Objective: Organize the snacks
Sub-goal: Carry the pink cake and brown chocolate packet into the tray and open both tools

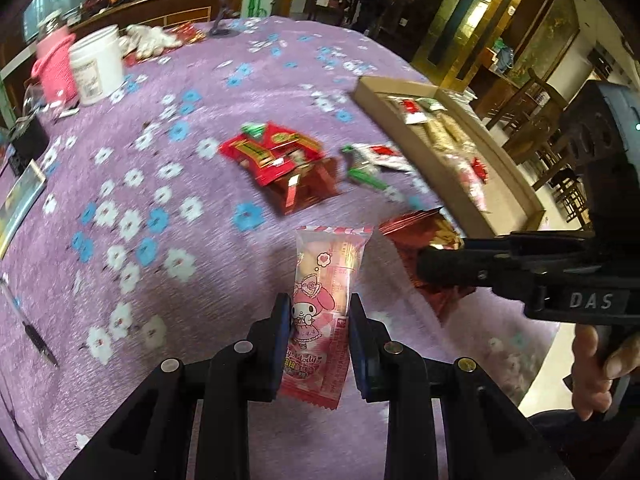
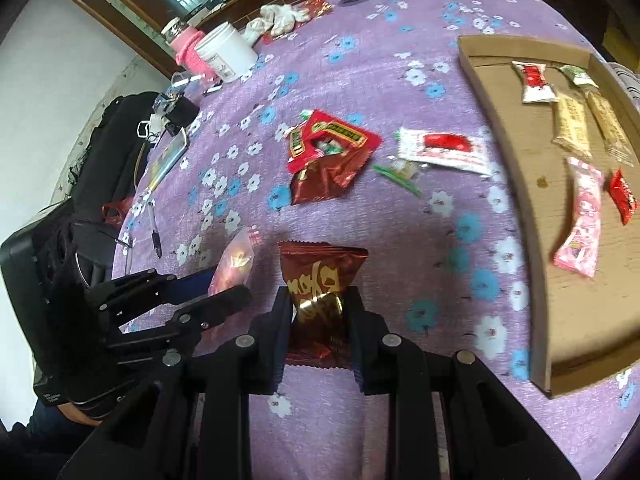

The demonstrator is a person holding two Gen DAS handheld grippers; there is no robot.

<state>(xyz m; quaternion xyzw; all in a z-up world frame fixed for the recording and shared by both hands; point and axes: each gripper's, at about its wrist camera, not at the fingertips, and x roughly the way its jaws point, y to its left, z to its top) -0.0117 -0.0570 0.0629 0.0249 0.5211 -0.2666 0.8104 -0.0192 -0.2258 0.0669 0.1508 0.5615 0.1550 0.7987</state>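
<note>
A: Left gripper (image 1: pixel 320 344) — state?

B: Clamped on a pink translucent snack packet printed with a cartoon rabbit (image 1: pixel 326 312), held upright between the pads, lifted off the purple flower-print tablecloth (image 1: pixel 160 200).

A: Right gripper (image 2: pixel 318 328)?

B: Closed on a dark red foil snack packet with gold lettering (image 2: pixel 320 280), also clear of the cloth.

A: Where is the rest?

B: Shallow brown cardboard tray (image 2: pixel 516 168) at the table's right edge holds several packets: a white-and-red one, two beige bars, a pink one, a small red one. Loose red foil packets (image 2: pixel 328 156) and a white packet with red print (image 2: pixel 444 150) lie mid-table (green wrapper just beside it).

A: Far side?

B: White plastic tub (image 2: pixel 226 54) beside a pink-sleeved jar (image 2: pixel 186 48).
</note>
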